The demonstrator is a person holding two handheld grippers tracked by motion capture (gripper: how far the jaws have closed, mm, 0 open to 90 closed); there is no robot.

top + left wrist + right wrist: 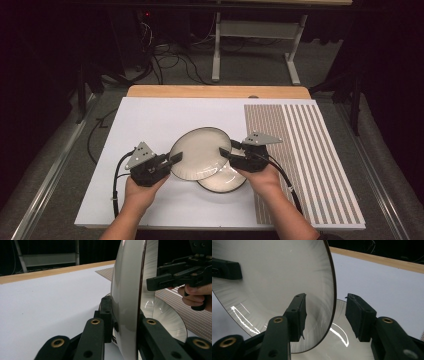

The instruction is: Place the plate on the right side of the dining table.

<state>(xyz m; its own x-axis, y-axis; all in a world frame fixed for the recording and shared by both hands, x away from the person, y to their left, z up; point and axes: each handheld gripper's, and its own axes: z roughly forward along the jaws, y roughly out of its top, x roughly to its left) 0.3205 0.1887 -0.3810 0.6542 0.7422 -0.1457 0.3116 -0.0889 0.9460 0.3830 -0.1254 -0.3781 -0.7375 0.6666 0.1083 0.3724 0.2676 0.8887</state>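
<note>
Two plates: the upper plate (200,152) is raised and tilted over the lower plate (225,182) on the bench (150,120). Left tongs (176,159) pinch its rim; right tongs (226,151) straddle the opposite rim, half-spread, not pressing.

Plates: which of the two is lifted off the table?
The upper plate, tilted and clamped at its rim by the left gripper; the lower plate lies flat beneath it.

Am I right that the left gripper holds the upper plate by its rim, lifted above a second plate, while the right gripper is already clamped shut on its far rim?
Not quite: the right gripper is not clamped yet. The right gripper view shows the upper plate rim between its jaws with a gap to one pad. The left gripper does hold it above the second plate.
</note>
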